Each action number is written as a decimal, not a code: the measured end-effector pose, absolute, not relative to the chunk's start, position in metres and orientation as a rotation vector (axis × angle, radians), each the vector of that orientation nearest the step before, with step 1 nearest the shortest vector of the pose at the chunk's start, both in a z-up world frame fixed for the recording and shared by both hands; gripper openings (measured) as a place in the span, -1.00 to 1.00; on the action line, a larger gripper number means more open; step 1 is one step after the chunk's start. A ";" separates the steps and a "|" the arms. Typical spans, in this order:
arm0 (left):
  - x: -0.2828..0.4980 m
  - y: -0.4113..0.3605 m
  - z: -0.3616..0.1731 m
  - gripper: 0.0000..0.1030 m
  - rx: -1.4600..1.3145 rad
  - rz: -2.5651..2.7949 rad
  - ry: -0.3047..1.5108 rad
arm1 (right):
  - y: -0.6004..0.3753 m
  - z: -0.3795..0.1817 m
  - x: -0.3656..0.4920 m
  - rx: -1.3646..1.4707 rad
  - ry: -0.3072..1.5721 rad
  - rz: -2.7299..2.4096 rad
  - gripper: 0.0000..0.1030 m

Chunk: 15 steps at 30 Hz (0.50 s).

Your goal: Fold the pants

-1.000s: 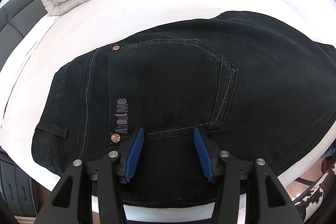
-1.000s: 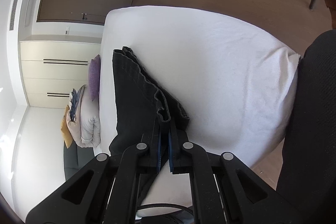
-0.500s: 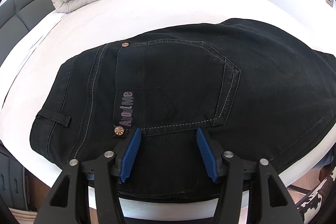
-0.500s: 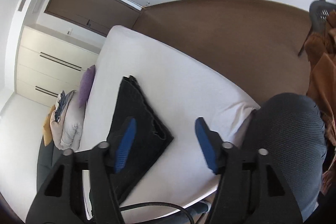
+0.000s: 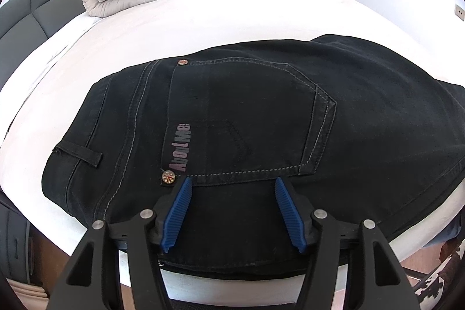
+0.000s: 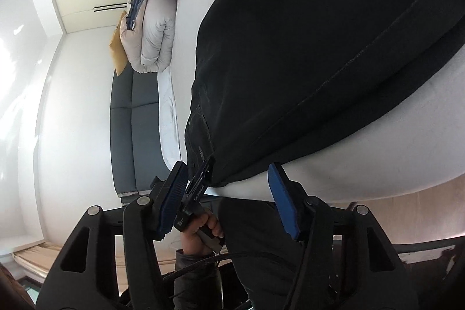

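The black pants (image 5: 261, 121) lie folded lengthwise along the near edge of the bed (image 5: 203, 19), and with both the left hand-held gripper (image 5: 232, 211) and right hand-held gripper (image 6: 229, 199) wide and empty, each should pinch all layers together before folding across.

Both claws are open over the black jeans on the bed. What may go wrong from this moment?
1. The folded black denim jeans lie close to the near edge of the white bed; their lower border seems to hang slightly over it, so a careless push may slide them off.
2. The open left claw is close to the metal rivet and pocket seam; it might catch only the top layer.
3. The open right claw holds nothing, so the fold may loosen.
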<state>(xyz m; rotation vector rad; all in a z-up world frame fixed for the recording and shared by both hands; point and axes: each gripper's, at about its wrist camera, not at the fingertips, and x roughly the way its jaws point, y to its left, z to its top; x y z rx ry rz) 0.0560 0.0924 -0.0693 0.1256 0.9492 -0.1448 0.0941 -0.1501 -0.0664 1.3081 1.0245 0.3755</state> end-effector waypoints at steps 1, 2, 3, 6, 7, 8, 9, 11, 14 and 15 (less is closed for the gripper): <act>0.055 0.093 -0.069 0.22 0.125 -0.146 0.949 | -0.149 -0.068 0.097 1.306 1.025 0.378 0.04; 0.055 0.094 -0.069 0.22 0.124 -0.146 0.949 | -0.149 -0.070 0.097 1.308 1.026 0.381 0.04; 0.055 0.094 -0.068 0.22 0.123 -0.147 0.949 | -0.148 -0.071 0.100 1.313 1.025 0.380 0.04; 0.055 0.094 -0.068 0.22 0.125 -0.147 0.950 | -0.148 -0.078 0.108 1.308 1.037 0.366 0.04; 0.055 0.094 -0.068 0.22 0.125 -0.147 0.950 | -0.146 -0.082 0.109 1.311 1.056 0.360 0.04; 0.055 0.094 -0.068 0.22 0.126 -0.147 0.950 | -0.145 -0.088 0.111 1.320 1.071 0.362 0.04; 0.055 0.094 -0.068 0.22 0.126 -0.146 0.951 | -0.142 -0.092 0.112 1.327 1.084 0.361 0.04; 0.055 0.095 -0.068 0.22 0.127 -0.146 0.950 | -0.139 -0.098 0.114 1.337 1.087 0.355 0.04; 0.054 0.096 -0.068 0.22 0.128 -0.147 0.951 | -0.138 -0.107 0.116 1.362 1.084 0.345 0.04; 0.054 0.096 -0.068 0.22 0.129 -0.146 0.951 | -0.141 -0.110 0.111 1.366 1.083 0.341 0.03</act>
